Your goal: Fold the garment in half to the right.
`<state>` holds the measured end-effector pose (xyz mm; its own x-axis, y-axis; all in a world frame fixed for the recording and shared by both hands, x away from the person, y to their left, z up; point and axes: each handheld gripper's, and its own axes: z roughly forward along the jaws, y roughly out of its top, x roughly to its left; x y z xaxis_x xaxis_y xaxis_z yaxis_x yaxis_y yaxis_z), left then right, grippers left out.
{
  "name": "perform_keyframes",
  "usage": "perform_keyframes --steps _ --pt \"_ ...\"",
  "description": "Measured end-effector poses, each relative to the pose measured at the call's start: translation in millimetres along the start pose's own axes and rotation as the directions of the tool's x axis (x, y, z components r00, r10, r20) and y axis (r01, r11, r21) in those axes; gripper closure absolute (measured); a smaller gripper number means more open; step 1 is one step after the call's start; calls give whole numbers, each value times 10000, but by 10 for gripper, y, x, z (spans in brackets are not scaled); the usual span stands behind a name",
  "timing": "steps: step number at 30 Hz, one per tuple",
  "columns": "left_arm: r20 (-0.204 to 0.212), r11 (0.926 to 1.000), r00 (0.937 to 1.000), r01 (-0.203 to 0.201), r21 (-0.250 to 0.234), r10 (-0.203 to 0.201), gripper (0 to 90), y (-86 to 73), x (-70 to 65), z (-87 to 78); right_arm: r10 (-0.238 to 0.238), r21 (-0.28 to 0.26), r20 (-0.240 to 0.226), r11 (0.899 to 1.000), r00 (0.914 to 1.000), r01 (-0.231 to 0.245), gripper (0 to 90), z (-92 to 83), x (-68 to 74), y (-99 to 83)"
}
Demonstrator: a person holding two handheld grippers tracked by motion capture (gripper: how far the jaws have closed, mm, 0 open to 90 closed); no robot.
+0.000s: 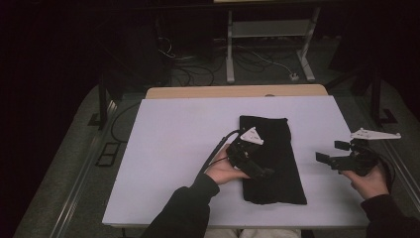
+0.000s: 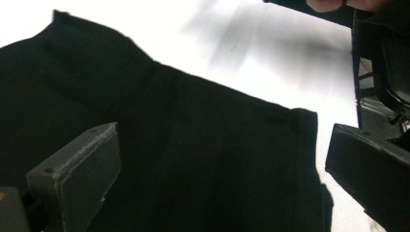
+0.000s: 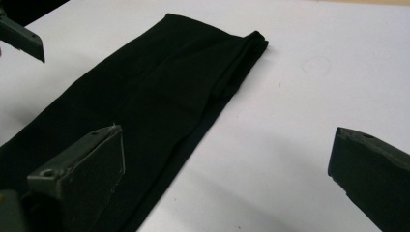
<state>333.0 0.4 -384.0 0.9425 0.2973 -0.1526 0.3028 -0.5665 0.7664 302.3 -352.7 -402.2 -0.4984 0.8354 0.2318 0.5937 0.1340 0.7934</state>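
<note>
A black cloth (image 1: 277, 144), folded into a long strip, lies on the white table (image 1: 173, 148) right of centre. My left gripper (image 1: 262, 171) hovers low over the strip's near half, held in a hand, its jaws open with nothing between them. In the left gripper view the cloth (image 2: 96, 72) spreads under my open left gripper (image 2: 217, 145). My right gripper (image 1: 331, 151) is open off the cloth's right side, above bare table. From the right gripper view, my right gripper (image 3: 225, 140) straddles the edge of the cloth (image 3: 159, 96).
A wooden tabletop edge (image 1: 237, 91) shows behind the white table. Beyond it on the floor stand a metal desk frame (image 1: 267, 44) and loose cables (image 1: 188, 74). White surface lies to the left of the cloth and along the far side.
</note>
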Motion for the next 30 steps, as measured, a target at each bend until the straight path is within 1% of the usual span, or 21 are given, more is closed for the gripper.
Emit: perform_keyframes --steps 5,10,15,24,30 --pt "-166 9997 9996 230 -103 -231 0 -81 65 -112 23 -21 45 10000 10000 -23 0 -35 3 -38" --pt "-320 9992 9988 361 -147 -365 0 -161 117 -216 -185 -8 145 9998 9997 185 0 -64 21 -64" --pt "-522 9983 9971 543 -208 -553 0 -241 170 -327 -105 -44 105 9999 9999 106 0 -93 26 -90" --pt "-728 9971 9949 670 -366 -695 0 -330 208 -474 -80 -4 169 10000 9998 80 0 -130 24 -149" --pt "-887 9951 9920 853 -499 -895 0 -386 253 -563 -119 45 148 9999 9998 118 0 -148 25 -176"
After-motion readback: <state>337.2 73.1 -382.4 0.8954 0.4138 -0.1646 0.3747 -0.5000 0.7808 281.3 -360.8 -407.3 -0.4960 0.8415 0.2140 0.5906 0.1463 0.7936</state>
